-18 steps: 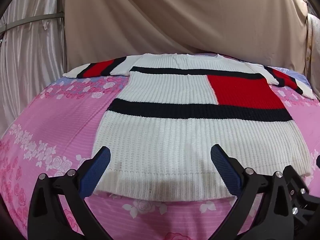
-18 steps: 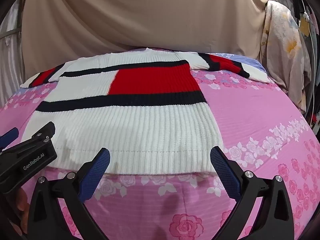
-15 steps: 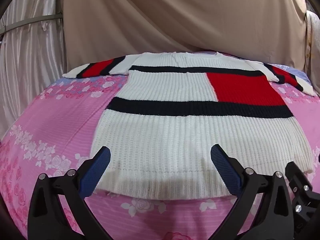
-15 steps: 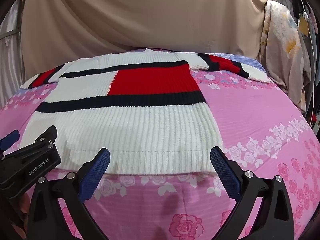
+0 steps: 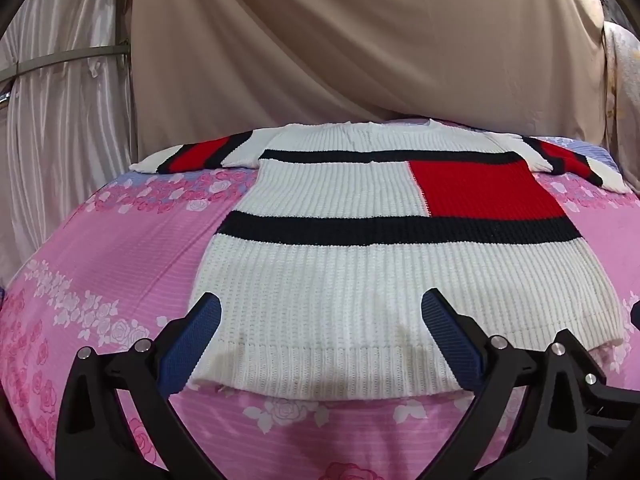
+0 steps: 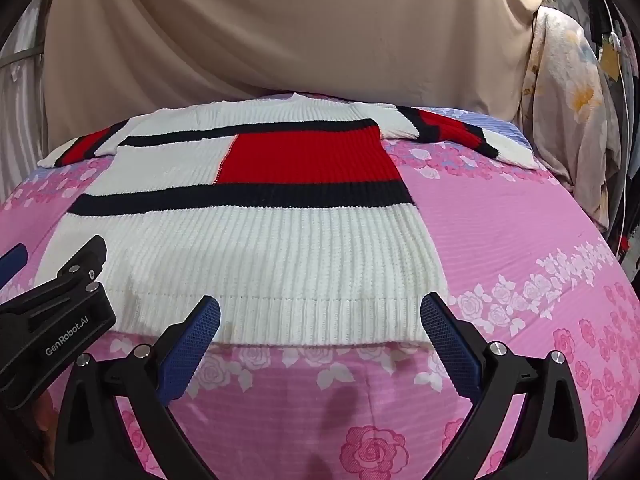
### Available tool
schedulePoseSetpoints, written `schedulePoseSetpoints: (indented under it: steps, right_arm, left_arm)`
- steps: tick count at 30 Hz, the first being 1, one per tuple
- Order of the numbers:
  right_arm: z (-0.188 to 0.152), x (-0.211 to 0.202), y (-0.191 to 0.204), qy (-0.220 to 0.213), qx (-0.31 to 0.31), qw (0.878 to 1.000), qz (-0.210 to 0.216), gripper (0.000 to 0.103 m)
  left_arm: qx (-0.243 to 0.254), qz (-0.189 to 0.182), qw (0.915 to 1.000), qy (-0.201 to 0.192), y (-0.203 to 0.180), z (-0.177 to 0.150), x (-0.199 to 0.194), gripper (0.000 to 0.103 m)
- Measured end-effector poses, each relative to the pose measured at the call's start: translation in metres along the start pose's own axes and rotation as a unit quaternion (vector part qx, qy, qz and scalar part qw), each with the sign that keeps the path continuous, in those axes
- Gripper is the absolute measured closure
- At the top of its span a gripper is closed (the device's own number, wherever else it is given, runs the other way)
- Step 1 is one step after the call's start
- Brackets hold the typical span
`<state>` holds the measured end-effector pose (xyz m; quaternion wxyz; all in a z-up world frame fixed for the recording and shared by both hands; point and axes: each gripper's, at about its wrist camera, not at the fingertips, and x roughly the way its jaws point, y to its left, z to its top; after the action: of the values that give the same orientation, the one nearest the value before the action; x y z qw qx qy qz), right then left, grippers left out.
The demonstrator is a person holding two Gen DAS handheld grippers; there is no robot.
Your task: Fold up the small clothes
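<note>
Sweater [image 5: 360,280]: I count one, flat on the bed [image 5: 112,248].
Tongs: my left tongs [image 5: 320,336] and right tongs [image 6: 320,336] released at near hem.

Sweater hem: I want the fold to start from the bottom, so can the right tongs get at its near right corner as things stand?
Probably yes. The right tongs are open just short of the sweater hem, with only bare sheet beside the corner. The left tongs sit further left, out of the way.

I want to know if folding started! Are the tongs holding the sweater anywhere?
No. Both the left tongs and right tongs are open above the sweater's bottom hem, gripping nothing.
</note>
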<state>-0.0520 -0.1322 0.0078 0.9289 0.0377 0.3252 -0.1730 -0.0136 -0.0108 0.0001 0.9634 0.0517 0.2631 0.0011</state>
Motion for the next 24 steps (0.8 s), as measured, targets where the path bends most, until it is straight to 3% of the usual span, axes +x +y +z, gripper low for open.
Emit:
schedulePoseSetpoints:
  steps: [24]
  right_arm:
    - [-0.0003,0.0036,-0.0021,0.01,0.005,1.0,0.006,0.005]
  left_arm:
    - [0.012,0.003,0.9999,0.007,-0.0044,-0.0042,0.0033,0.005]
